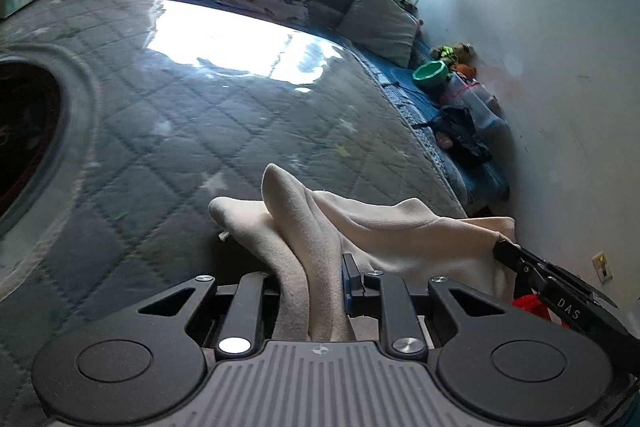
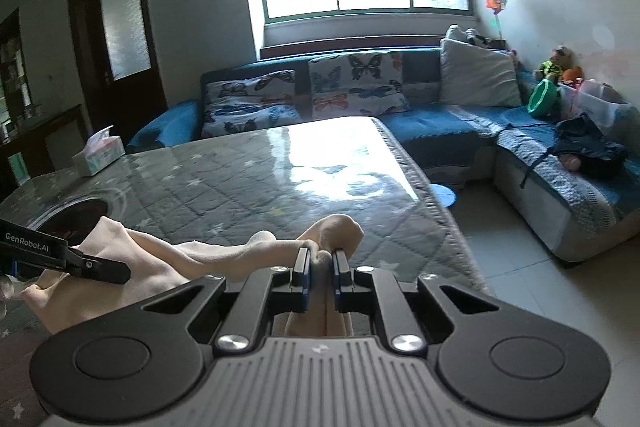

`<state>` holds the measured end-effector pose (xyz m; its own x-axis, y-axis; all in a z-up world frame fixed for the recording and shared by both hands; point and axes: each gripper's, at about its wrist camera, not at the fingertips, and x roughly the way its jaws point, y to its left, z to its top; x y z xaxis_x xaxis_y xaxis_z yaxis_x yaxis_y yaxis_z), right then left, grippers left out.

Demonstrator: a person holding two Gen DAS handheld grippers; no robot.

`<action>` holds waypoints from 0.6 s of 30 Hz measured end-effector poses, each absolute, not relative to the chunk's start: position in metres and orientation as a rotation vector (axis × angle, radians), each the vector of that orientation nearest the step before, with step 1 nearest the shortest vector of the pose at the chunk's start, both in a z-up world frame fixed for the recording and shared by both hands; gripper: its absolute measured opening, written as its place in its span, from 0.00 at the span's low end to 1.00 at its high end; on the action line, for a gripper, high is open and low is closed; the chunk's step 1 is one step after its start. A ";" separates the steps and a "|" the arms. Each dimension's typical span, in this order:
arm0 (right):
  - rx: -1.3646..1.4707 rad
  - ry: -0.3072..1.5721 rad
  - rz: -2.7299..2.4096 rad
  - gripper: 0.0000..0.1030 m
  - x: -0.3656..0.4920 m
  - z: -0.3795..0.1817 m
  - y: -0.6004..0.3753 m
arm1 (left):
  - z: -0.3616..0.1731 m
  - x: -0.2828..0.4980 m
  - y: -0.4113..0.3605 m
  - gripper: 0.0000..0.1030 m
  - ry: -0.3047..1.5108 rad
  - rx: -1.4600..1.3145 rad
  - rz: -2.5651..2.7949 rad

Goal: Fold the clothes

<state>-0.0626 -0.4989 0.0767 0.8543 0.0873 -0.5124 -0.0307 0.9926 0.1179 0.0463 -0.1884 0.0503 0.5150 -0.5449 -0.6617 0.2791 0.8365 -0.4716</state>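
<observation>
So both grippers have a bite on the same cream fleece garment (image 2: pixel 132 259), one at each end, and my guess is that's to keep it stretched and lifted so a fold can be laid down neatly; the left gripper (image 1: pixel 308 279) has a thick bunch of the fabric clamped between its fingers, and the right gripper (image 2: pixel 320 261) is squeezed nearly closed on a smaller wad of the edge; the garment hangs over the near edge of the grey quilted star-print table cover (image 2: pixel 240 187), partly resting on it by the look of it; its long axis runs side to side from one gripper to the other, roughly along that near edge, with loose corners poking up toward the far side of the cover; can't tell which end is collar or hem.
</observation>
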 end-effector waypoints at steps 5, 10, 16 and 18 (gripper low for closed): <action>0.109 0.538 0.022 0.09 -0.064 0.077 -0.516 | 0.054 0.051 -0.210 0.20 0.905 -0.296 -0.543; 0.106 0.532 -0.015 0.09 -0.064 0.078 -0.531 | 0.055 0.054 -0.236 0.20 0.916 -0.266 -0.572; 0.107 0.535 -0.065 0.09 -0.063 0.074 -0.549 | 0.054 0.059 -0.269 0.20 0.936 -0.234 -0.611; 0.107 0.535 -0.080 0.09 -0.064 0.073 -0.555 | 0.053 0.061 -0.278 0.20 0.943 -0.230 -0.623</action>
